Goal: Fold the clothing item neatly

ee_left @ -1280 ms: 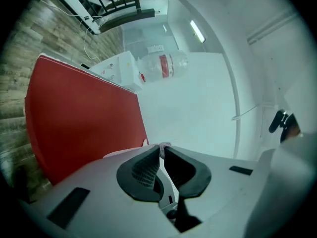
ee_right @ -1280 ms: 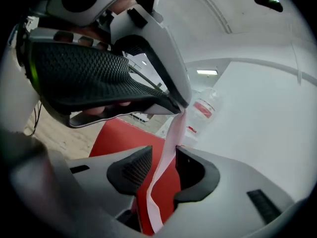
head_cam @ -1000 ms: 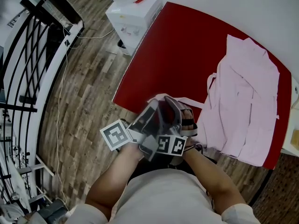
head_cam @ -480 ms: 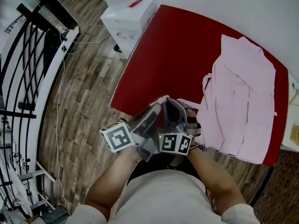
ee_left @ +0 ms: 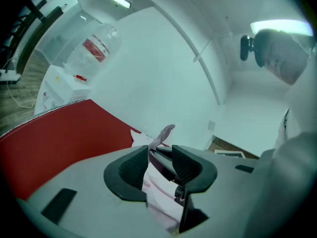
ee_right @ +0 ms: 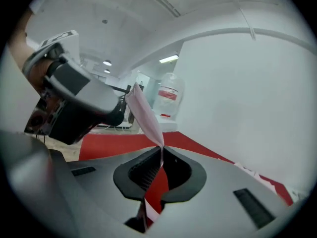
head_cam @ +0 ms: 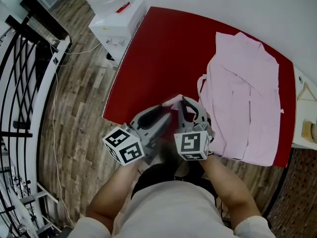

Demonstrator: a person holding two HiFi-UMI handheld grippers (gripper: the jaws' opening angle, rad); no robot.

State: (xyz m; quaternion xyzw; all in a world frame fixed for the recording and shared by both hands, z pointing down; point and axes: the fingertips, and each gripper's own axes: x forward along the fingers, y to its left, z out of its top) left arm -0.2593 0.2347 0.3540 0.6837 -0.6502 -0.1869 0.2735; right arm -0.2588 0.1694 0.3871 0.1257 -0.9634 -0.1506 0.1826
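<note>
Garment point(head_cam: 247, 98) lies at the red table's point(head_cam: 158, 53) right. The right gripper point(ee_right: 162, 157) has just been closing and now pinches its tie point(ee_right: 146, 115). The left gripper's point(ee_left: 161, 157) jaws have just been opening, with cloth loose between them — draw the tie straight, gently.

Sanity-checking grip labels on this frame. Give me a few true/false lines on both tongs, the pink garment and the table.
1. The pale pink cloth garment lies on the flat red table. True.
2. The right tongs are shut on a pink fabric strip. True; their jaws have just been closing on it.
3. The left tongs clamp pink fabric tight. False: their jaws stand apart and have just been opening, with the fabric loose between them.
4. The white water dispenser stands on the table. False: it stands on the wooden floor beside the table's far left corner.
</note>
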